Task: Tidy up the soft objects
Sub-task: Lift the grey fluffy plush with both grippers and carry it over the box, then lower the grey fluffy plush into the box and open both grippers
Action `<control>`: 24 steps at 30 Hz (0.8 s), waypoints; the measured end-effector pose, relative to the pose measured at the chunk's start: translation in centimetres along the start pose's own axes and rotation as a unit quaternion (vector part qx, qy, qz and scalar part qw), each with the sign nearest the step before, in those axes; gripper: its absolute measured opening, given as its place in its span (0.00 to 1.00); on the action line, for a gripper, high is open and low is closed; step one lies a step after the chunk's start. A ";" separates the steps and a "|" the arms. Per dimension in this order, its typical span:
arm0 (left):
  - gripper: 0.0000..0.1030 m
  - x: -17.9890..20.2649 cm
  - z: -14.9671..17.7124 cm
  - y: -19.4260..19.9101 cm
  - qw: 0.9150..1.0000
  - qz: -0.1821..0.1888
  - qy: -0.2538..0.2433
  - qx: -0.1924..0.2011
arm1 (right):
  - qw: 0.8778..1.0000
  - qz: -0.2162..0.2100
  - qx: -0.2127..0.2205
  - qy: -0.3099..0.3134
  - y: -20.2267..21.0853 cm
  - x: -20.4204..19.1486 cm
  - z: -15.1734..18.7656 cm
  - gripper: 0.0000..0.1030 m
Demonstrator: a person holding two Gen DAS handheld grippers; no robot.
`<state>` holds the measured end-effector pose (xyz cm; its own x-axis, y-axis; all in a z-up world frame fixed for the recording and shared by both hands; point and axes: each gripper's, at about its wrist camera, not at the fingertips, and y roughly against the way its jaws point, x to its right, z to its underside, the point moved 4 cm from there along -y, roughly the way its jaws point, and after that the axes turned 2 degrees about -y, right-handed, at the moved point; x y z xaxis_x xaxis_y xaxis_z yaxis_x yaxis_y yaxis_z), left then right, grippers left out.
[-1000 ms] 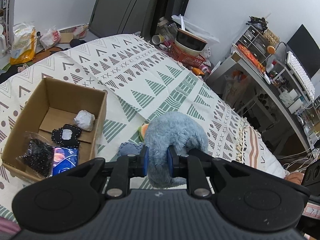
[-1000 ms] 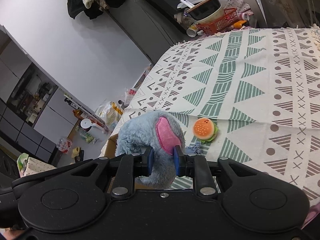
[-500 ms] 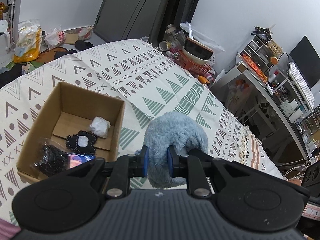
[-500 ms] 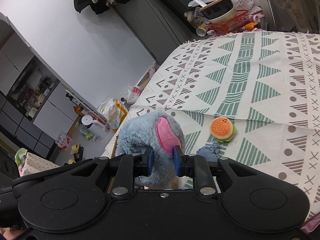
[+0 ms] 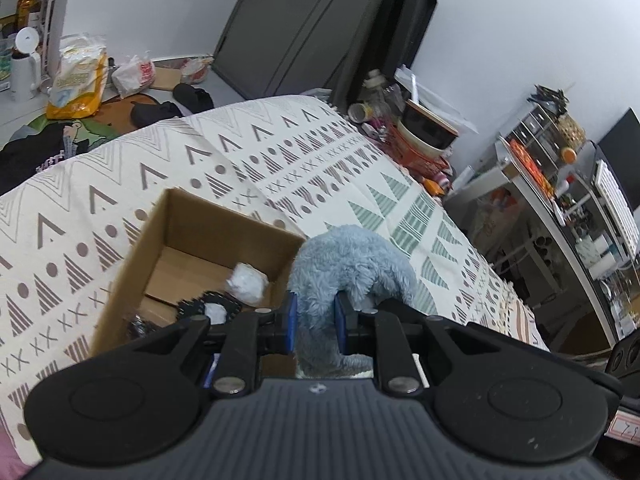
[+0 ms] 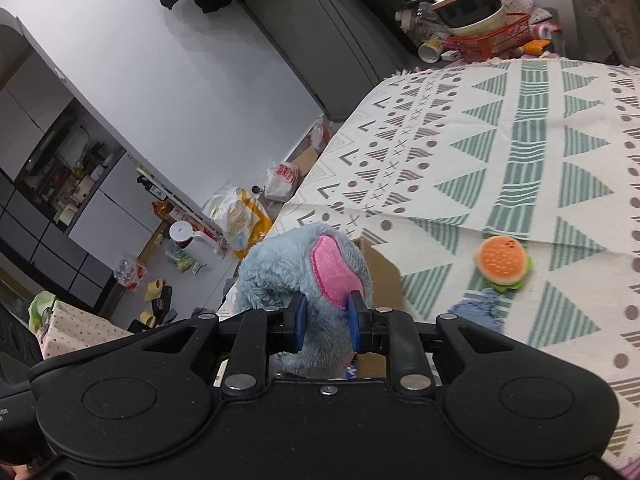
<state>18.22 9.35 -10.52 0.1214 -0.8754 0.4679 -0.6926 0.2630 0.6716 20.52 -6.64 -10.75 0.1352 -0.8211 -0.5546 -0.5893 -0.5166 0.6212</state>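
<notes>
my left gripper (image 5: 314,322) pinches the blue plush toy (image 5: 352,264) between its blue pads, and my right gripper (image 6: 325,322) clamps the same toy (image 6: 288,268) just below its pink ear (image 6: 332,270). the toy hangs off the bed, right beside the cardboard box (image 5: 224,224) at my left gripper's 10 o'clock; the near part of the box is hidden behind the gripper. inside the box lie a white crumpled lump (image 5: 246,282) and a black lacy piece (image 5: 212,308). the box sits on a cream bedspread (image 5: 248,160) printed with brown and green triangles, dots and crosses. in the right wrist view a burger-shaped soft toy (image 6: 503,262) rests on the spread at 3 o'clock from the toy, with a small blue fuzzy item (image 6: 476,310) just below it. beyond the bed, at 12 o'clock in the left view, stands a dark grey wardrobe (image 5: 304,28) against a white wall; a red wire basket (image 5: 420,156) with stacked bowls sits at the bed's far corner, and a cluttered shelf unit (image 5: 560,184) runs along 2 o'clock. on the floor at 10 o'clock are a yellow bag (image 5: 78,80) and a white kettle (image 5: 24,64).
</notes>
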 end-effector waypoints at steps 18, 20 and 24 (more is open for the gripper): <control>0.18 -7.1 -3.1 -2.0 0.998 -0.050 0.035 -0.006 | 0.998 -0.016 -0.051 -0.021 -7.5 -3.4 0.6 0.25; 0.18 -7.6 -3.4 -2.4 0.997 -0.068 0.034 -0.009 | 0.997 -0.024 -0.064 -0.030 -8.2 -3.4 0.5 0.27; 0.22 -8.6 -3.6 -2.5 0.993 -0.115 0.031 -0.009 | 0.998 -0.011 -0.052 -0.033 -7.9 -2.8 0.1 0.44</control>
<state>21.50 17.68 -14.14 0.3187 -0.8868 0.3346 -0.6291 0.0662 0.7745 24.72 -0.17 -14.18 0.0924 -0.7933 -0.6018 -0.4997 -0.5597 0.6611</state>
